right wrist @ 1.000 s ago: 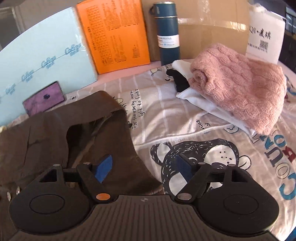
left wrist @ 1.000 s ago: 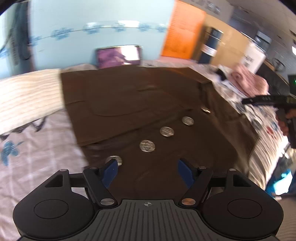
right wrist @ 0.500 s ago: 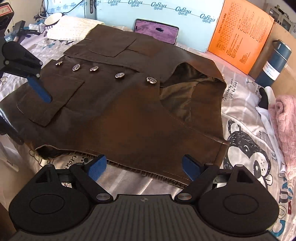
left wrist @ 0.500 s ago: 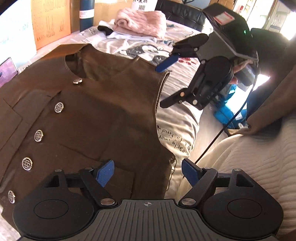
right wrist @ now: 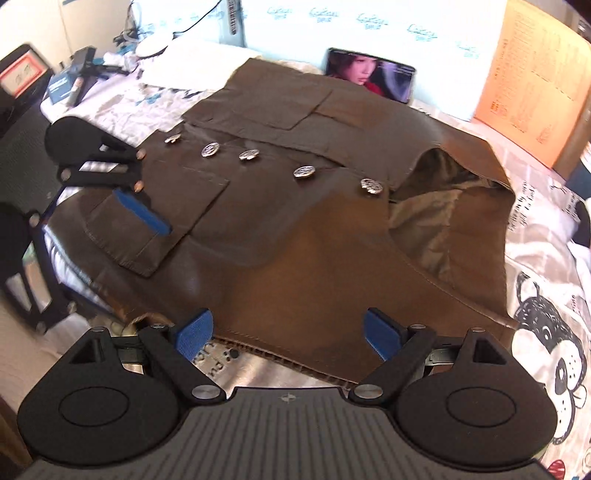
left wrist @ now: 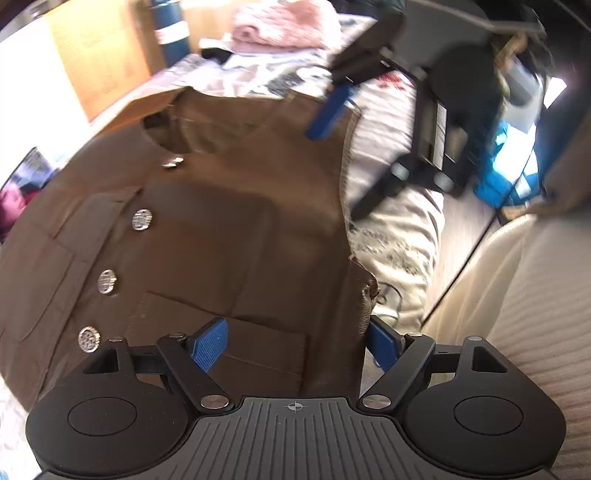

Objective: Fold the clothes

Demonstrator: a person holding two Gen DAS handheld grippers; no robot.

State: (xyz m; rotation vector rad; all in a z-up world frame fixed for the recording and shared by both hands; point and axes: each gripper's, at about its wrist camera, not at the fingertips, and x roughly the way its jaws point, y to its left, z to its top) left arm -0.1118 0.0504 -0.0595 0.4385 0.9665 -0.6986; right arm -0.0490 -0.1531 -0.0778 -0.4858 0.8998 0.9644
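Observation:
A brown vest (right wrist: 295,229) with silver buttons (right wrist: 303,171) and patch pockets lies flat on the bed, front up. It also shows in the left wrist view (left wrist: 236,236). My left gripper (left wrist: 295,341) is open, its jaws straddling the vest's lower corner by the pocket; in the right wrist view its blue pad (right wrist: 142,214) sits over the pocket. My right gripper (right wrist: 288,334) is open and empty, just off the vest's near side edge. In the left wrist view it hovers by the armhole edge (left wrist: 328,114).
The printed bed sheet (right wrist: 546,325) lies under the vest. A phone (right wrist: 373,74) leans on a light blue board behind it, beside an orange board (right wrist: 532,81). A folded pink sweater (left wrist: 280,26) and a blue bottle (left wrist: 170,29) sit at the far end.
My left gripper has moved in close over the vest's lower corner and pocket. My right gripper has come lower and nearer to the vest's side edge. Both stay open.

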